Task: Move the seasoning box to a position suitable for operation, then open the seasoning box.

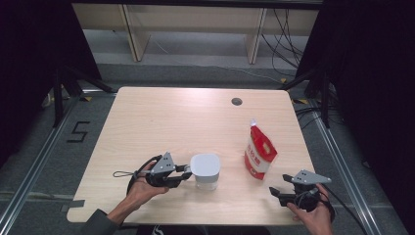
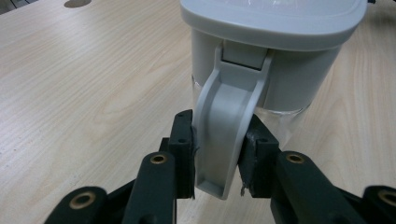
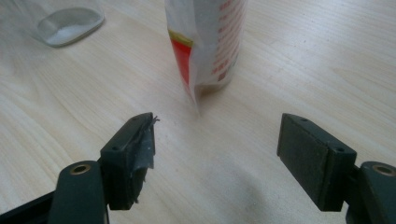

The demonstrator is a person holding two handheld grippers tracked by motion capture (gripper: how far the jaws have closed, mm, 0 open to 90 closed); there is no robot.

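A clear jug with a white lid (image 1: 205, 169) stands on the wooden table (image 1: 161, 117) near its front edge. My left gripper (image 1: 185, 175) is at the jug's left side, shut on the jug's white handle (image 2: 223, 130), with both black pads pressed against it. A red and white stand-up pouch (image 1: 259, 152) stands upright to the right of the jug. My right gripper (image 1: 275, 194) rests low at the front right, open, its jaws wide apart and empty. In the right gripper view the pouch (image 3: 210, 42) stands just ahead of the jaws, and the jug's clear base (image 3: 65, 23) is at the far left.
A round cable hole (image 1: 237, 102) lies in the table's far right part. Dark curtains and tripod legs stand at both sides of the table. A wooden bench and cables are on the floor beyond the far edge.
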